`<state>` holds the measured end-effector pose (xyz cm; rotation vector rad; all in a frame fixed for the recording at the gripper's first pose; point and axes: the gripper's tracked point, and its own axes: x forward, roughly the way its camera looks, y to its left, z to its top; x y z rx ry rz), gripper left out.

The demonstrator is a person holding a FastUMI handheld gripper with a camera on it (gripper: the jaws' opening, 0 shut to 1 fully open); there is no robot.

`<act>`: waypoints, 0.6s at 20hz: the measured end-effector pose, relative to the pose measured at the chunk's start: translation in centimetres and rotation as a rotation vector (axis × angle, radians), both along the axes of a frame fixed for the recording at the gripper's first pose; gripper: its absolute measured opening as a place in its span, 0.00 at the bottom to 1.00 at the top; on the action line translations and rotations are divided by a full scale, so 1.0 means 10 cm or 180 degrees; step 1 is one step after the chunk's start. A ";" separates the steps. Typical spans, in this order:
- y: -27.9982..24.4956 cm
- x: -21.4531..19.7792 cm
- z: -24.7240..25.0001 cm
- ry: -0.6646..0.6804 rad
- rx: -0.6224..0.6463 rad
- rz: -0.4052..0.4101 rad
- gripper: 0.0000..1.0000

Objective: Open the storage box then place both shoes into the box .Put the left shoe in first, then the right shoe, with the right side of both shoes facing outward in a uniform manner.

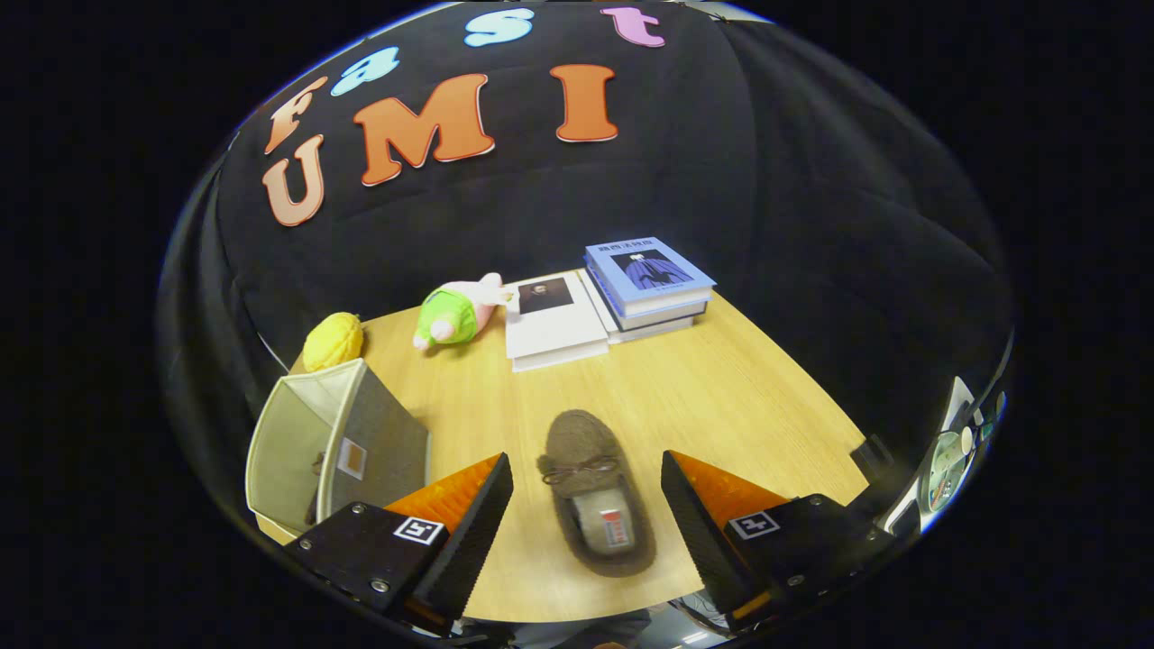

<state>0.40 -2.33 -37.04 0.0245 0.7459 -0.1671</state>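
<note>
- I have the gripper point(586, 505) spread wide, holding nothing; the brown shoe point(595, 491) lies on the table point(721, 397) between the fingers, toe pointing away, so they can straddle it.
- The storage box point(343, 442) sits open beside the left finger (something dark inside, perhaps the first shoe; I can't tell).
- Books point(613, 302) and plush toys point(455, 311) lie well beyond, clear of my path.

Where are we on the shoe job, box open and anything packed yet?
Done: the storage box stands open, and what looks like one shoe is already inside it. In hand: the gripper is open, its fingers straddling the brown shoe on the table without touching it. Left: grasp this shoe and put it in the box.
</note>
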 end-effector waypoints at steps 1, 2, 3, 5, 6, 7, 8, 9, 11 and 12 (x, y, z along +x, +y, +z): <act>-0.10 -0.04 -0.07 0.0036 -0.0024 -0.0047 0.99; -0.18 -0.09 -0.14 0.0073 -0.0024 -0.0082 0.99; -0.22 -0.12 -0.21 0.0105 -0.0014 -0.0100 0.99; -0.28 -0.18 -0.34 0.0180 0.0011 -0.0100 0.99; -0.31 -0.19 -0.43 0.0220 0.0016 -0.0100 0.99; -0.33 -0.20 -0.51 0.0270 0.0017 -0.0097 0.99; -0.35 -0.22 -0.60 0.0320 0.0012 -0.0094 0.99; -0.36 -0.21 -0.67 0.0358 0.0014 -0.0092 0.99; -0.34 -0.22 -0.81 0.0439 0.0052 -0.0072 0.98; -0.32 -0.20 -0.87 0.0466 0.0064 -0.0060 0.98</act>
